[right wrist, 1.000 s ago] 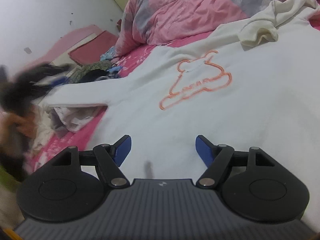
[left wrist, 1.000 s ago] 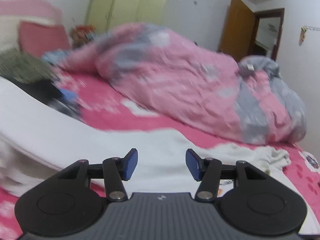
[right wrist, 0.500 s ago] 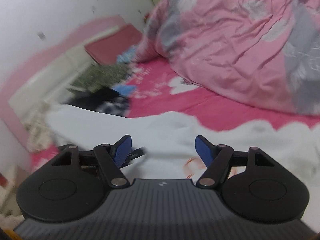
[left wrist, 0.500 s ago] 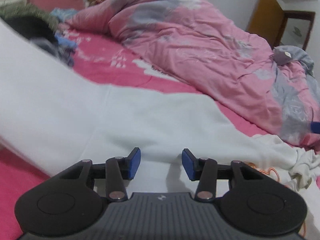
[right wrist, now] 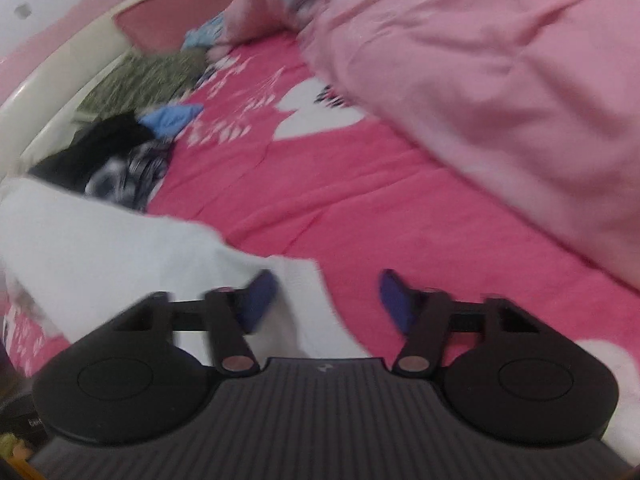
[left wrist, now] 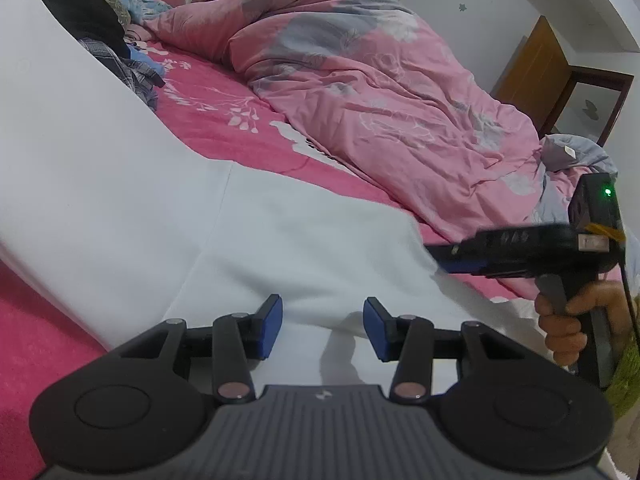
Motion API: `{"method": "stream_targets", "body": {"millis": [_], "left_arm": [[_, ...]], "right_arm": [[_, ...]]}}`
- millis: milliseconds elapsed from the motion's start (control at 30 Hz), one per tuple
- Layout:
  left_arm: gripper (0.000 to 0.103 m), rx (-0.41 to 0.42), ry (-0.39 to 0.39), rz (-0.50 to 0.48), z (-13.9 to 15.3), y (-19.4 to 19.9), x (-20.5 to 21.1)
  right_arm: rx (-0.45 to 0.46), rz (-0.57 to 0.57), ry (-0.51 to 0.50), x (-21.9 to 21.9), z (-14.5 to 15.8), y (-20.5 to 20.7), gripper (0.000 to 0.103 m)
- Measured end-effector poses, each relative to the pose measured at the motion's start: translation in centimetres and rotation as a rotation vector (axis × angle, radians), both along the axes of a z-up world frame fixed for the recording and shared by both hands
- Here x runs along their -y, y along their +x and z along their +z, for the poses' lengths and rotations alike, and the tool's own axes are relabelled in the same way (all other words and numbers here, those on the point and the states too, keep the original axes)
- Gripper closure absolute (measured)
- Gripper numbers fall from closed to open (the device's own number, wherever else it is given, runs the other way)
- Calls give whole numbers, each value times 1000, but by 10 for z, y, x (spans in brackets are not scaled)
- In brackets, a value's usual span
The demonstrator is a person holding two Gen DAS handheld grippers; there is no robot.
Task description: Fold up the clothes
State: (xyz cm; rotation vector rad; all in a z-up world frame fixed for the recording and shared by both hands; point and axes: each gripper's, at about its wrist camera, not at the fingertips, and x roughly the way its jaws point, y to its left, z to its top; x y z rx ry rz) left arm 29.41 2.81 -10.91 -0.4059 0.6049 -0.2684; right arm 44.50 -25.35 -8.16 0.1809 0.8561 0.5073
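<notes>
Sleeve-folding step: right gripper (right wrist: 326, 300), jaws just closing, straddles the white sweatshirt (left wrist: 280, 240) edge unpinched; left gripper (left wrist: 323, 330) gapes above it; next, pinch firmly.

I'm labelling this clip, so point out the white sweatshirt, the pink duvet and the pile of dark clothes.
white sweatshirt (left wrist: 280, 232): left wrist view, flat body panel.
pink duvet (left wrist: 380, 92): left wrist view, crumpled middle.
pile of dark clothes (right wrist: 108, 152): right wrist view, black top part.

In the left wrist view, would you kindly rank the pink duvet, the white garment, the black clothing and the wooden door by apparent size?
1. pink duvet and white garment: alike, and the garment lies nearer, so unranked.
2. wooden door and black clothing: both small and similar; unsure.
</notes>
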Motion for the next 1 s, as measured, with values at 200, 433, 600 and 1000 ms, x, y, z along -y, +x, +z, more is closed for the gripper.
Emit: {"method": "stream_targets", "body": {"millis": [200,433,600,1000], "left_arm": [[57,-1,-8,2,0,1,0],[57,-2,-13,2,0,1,0],[57,-2,-15,2,0,1,0],[57,-4,-30,2,-1,0,-2]], "right_arm": [[290,127,-325,-50,6,-59,100],[543,350,-641,-93,-13,-132,97],[391,189,-408,-48,7,-84,80],[130,144,-193,-23,-10,-3,65]]}}
